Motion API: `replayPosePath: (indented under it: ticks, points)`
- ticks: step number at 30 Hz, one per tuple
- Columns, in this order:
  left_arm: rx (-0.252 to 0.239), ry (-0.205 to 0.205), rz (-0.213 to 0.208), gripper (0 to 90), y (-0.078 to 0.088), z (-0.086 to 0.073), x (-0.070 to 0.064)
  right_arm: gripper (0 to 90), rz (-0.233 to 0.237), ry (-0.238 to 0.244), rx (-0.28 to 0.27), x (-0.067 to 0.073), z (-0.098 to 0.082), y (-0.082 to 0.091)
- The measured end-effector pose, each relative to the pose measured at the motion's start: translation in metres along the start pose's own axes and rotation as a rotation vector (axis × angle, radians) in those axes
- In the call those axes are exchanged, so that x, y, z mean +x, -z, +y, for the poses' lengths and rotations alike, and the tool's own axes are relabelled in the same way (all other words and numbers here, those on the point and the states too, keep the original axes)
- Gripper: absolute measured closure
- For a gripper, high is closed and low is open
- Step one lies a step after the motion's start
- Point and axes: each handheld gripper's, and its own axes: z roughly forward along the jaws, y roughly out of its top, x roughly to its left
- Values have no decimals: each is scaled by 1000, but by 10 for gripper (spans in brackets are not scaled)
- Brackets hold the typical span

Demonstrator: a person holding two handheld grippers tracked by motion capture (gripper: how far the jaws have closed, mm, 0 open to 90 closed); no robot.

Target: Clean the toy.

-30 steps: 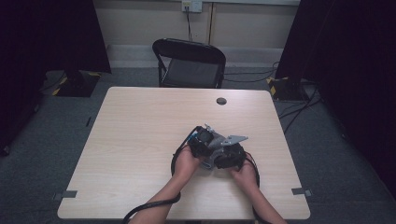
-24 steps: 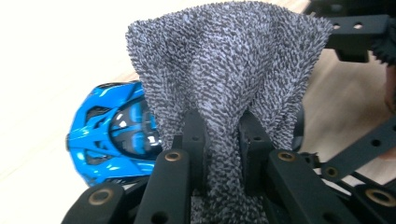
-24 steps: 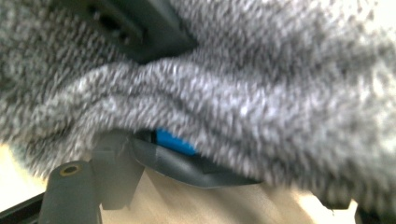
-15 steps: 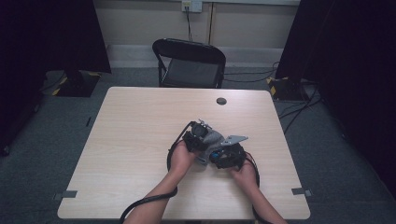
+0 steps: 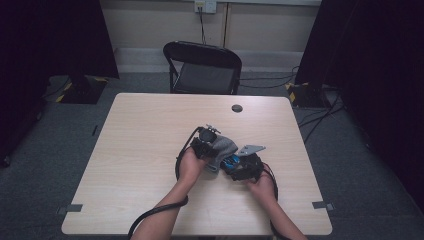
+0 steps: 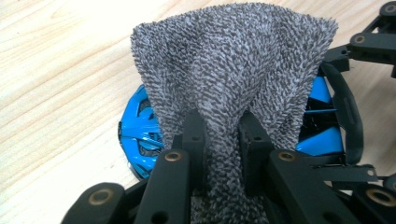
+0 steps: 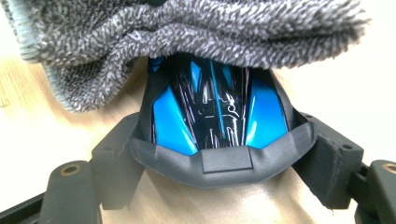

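Grey fuzzy cloth [image 6: 233, 70] draped over glossy blue-and-black helmet [image 7: 219, 112] on the table.

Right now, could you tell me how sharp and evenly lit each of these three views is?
High view: dim, dark curtained sides, pale wooden table lit. Left gripper view: fluffy grey cloth crisp. Right gripper view: table washed out, near cloth soft, glossy blue-and-black toy helmet shows glints.

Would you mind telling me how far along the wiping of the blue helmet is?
Done: the left tool is shut on the grey cloth, and the right tool grips the blue helmet. In hand: the cloth lies over the helmet's far end. Left: the glossy blue near part is still uncovered; how clean it is I cannot tell.
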Motion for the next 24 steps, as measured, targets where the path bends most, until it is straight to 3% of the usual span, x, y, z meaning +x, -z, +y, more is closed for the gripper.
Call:
replayPosePath:
  ticks: [24]
  points:
    - [8,66,31,763,-4,-1,25,237,0,0,0,0,0,0]
